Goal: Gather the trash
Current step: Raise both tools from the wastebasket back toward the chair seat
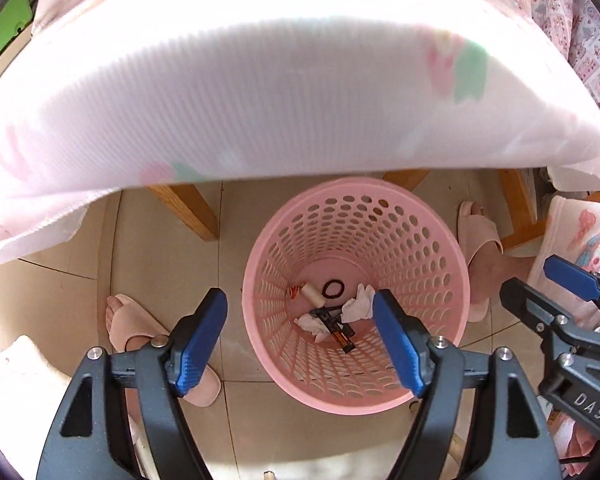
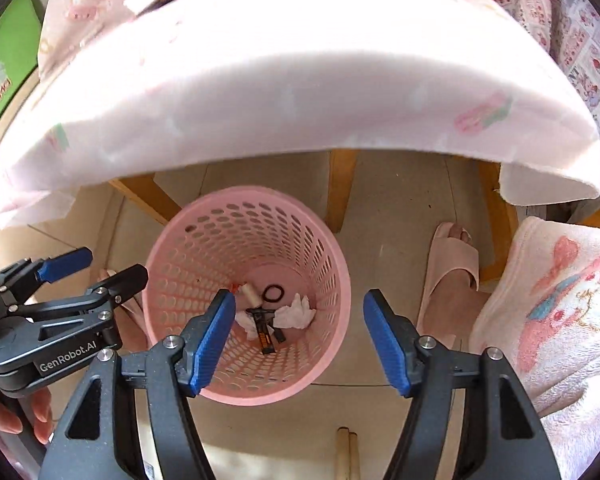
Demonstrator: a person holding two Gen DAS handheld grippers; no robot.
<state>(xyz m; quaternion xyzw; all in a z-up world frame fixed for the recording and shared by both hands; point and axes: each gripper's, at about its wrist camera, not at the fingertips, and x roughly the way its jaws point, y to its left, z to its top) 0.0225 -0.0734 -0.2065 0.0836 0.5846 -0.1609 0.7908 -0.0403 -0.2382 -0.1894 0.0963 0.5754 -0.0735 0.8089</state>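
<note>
Both the left gripper (image 1: pixel 300 344) and right gripper (image 2: pixel 300 340) are hanging with fingers open and empty directly over the pink basket (image 1: pixel 260 280), since tissues (image 1: pixel 360 302) and other trash are lying below at its bottom.

Crumpled white tissues (image 2: pixel 296 312) (with other bits) lie at the bottom of the upright pink basket (image 2: pixel 172 240).

Bright daylight, overexposed blurred tablecloth (image 1: pixel 260 100), fisheye-bent, dark-vignetted edges.
</note>
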